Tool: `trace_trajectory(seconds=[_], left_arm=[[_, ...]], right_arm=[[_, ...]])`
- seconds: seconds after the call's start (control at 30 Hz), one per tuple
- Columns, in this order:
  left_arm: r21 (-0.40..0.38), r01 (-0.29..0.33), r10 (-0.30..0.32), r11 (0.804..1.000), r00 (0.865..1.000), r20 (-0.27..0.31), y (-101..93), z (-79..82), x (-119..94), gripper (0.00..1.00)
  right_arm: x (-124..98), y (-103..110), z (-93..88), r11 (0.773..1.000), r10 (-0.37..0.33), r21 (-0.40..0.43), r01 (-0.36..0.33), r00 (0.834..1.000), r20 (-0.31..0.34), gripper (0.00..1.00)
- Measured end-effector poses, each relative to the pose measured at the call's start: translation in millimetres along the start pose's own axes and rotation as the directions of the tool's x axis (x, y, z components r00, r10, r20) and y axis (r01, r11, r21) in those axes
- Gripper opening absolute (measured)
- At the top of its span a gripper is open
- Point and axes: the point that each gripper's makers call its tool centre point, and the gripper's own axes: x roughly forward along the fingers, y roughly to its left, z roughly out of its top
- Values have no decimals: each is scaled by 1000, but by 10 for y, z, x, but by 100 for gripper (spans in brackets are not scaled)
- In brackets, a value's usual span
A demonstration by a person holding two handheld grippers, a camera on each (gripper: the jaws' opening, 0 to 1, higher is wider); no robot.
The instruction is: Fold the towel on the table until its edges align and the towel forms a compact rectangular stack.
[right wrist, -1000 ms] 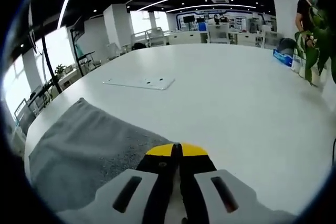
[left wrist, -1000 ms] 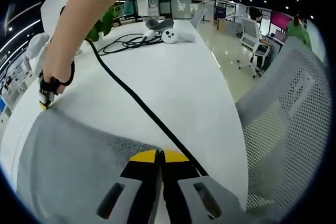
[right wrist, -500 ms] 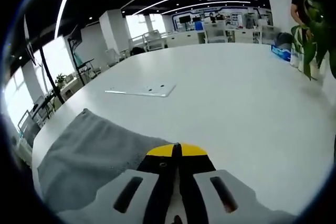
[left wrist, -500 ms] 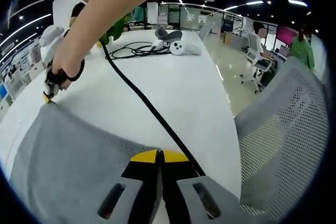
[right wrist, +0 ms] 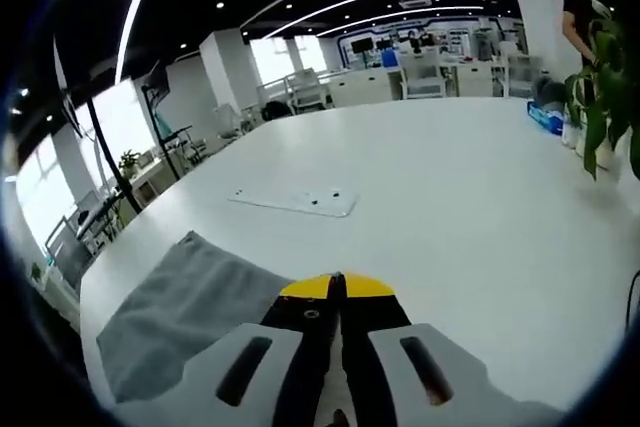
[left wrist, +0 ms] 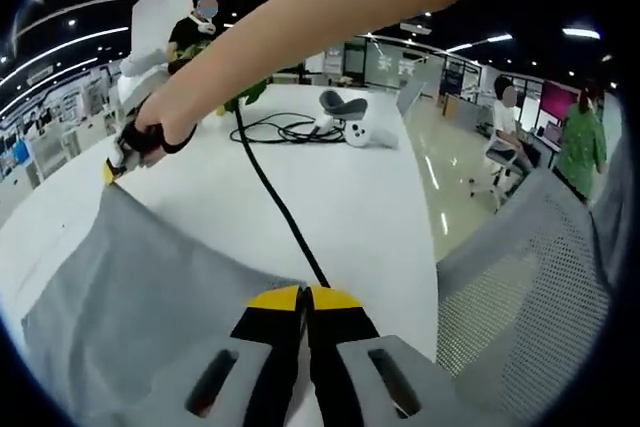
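Both grippers are pinching the grey towel [left wrist: 150,287]: left gripper [left wrist: 304,297] jaws are clamping one corner, right gripper [right wrist: 337,285] jaws another, above the white table [right wrist: 480,227].

Black cable [left wrist: 275,197] across open table [right wrist: 470,177], chair [left wrist: 540,297] alongside

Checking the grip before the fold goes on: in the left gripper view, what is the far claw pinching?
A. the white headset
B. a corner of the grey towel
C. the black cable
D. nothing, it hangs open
B: the right claw pinches a corner of the grey towel, well apart from the black cable.
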Motion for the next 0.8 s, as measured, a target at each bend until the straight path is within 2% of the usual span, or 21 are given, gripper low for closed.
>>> trace_trajectory(seconds=[0.1,0.43,0.8], left_arm=[[-2,-17,17,1000,1000,20,10,39,-80,1],[-88,-71,80,994,992,98,23,196,-405,1],[-107,-101,116,989,983,145,79,286,-637,1]], right_arm=[[-32,30,76,1000,-1,10,1,1000,12,0],[-71,205,292,999,13,29,-14,999,32,0],[-95,382,492,1000,21,10,-21,999,42,0]])
